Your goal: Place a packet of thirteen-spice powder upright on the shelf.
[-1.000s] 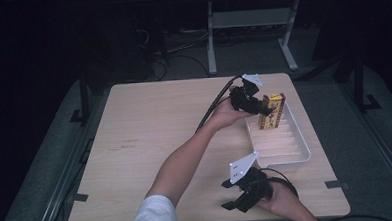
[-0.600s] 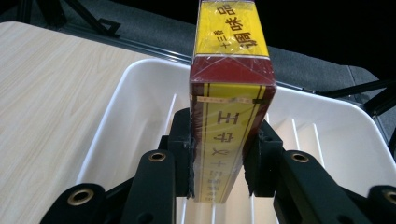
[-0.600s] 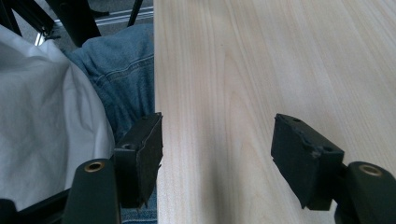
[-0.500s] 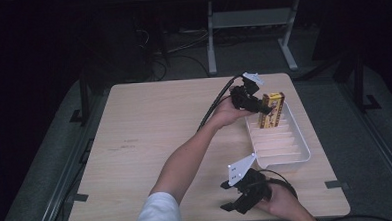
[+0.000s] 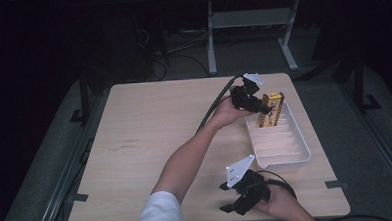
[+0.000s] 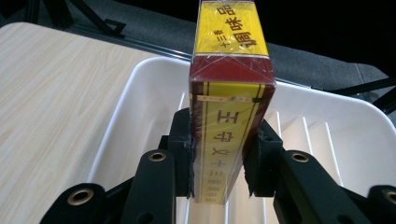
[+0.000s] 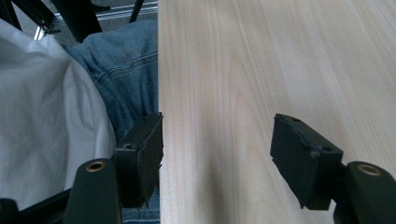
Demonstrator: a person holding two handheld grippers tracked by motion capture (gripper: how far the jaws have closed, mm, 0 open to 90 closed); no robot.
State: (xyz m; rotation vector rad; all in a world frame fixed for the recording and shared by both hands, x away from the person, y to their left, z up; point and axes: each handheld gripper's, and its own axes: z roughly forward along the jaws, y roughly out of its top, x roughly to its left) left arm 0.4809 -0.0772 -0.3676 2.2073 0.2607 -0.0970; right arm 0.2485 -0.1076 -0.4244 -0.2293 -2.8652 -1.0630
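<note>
Here we see the left gripper (image 6: 223, 163) clamping a yellow-and-red printed box (image 6: 229, 88) above the white ribbed plastic tray (image 5: 280, 142); the right gripper (image 7: 217, 154) gapes wide over the pale wooden table (image 5: 150, 132)

Glossy film-wrapped box (image 6: 231, 88); wood-grain table (image 5: 160, 137)

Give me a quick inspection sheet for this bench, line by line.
Surface: pale wood table, bare apart from the tray.
Job's things: yellow and red box held upright over the white ribbed tray at the right side.
Clutter: nothing seen.
Grippers: left gripper clamps the box's sides; right gripper open, at the near edge.
Cables: black cable trails from the left gripper.
Surroundings: dark floor, metal stand behind.
</note>
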